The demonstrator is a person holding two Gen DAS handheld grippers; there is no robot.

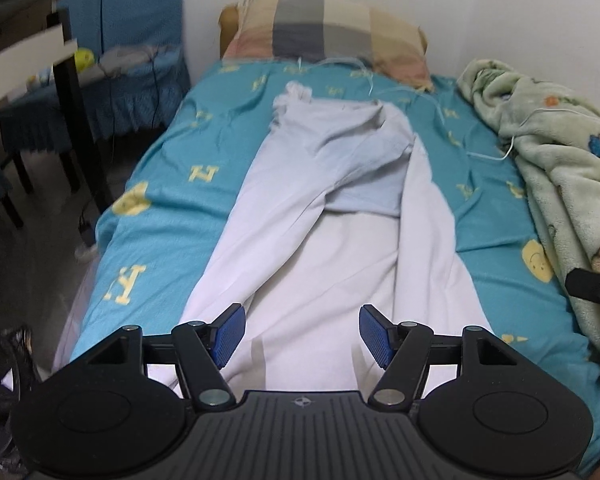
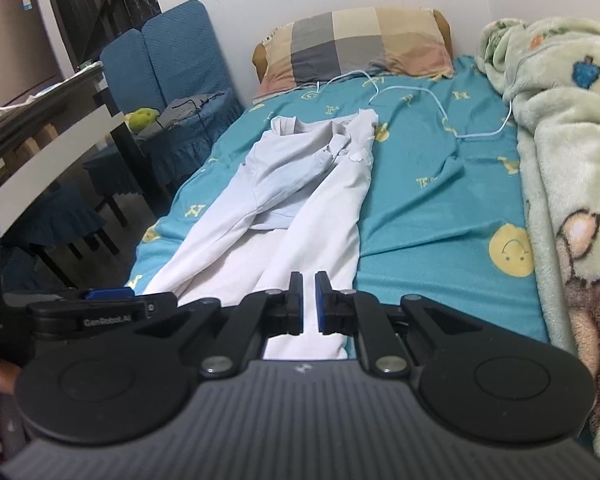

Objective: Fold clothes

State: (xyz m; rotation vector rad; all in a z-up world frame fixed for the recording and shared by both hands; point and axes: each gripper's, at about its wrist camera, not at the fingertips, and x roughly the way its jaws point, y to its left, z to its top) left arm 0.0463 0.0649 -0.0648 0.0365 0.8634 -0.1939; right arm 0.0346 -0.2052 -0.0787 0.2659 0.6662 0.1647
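— What are your two tools doing?

— My left gripper (image 1: 302, 334) has its blue-padded fingers (image 1: 230, 334) spread wide, with nothing between them. It hangs over the near hem of the pale white long-sleeved cotton shirt (image 1: 340, 248); I can't tell whether the pads touch the cloth. My right gripper (image 2: 309, 303) has its jaws drawn almost together, only a narrow slit left between the blue pads (image 2: 320, 304). White cloth shows through that slit, but I can't tell whether it is pinched or just lying behind.

— Where does the shirt lie?

— Lengthwise down the middle of the bed, on the turquoise bedsheet printed with yellow letters and smiley faces (image 1: 160, 184). Its collar end points toward the checked grey, beige and pink pillow (image 1: 328, 32) at the head, and the hem is nearest me. Both sleeves are folded inward over the body, the upper part crumpled.

— And around it?

— A thin white cable (image 2: 440, 100) trails across the sheet between the shirt and the pillow. A fluffy pale green blanket with cartoon bears (image 2: 572, 152) is heaped along the right side of the bed, apart from the shirt. To the left of the bed stand blue-covered chairs (image 2: 168, 52) and a dark-legged table with a white edge (image 2: 56, 140).
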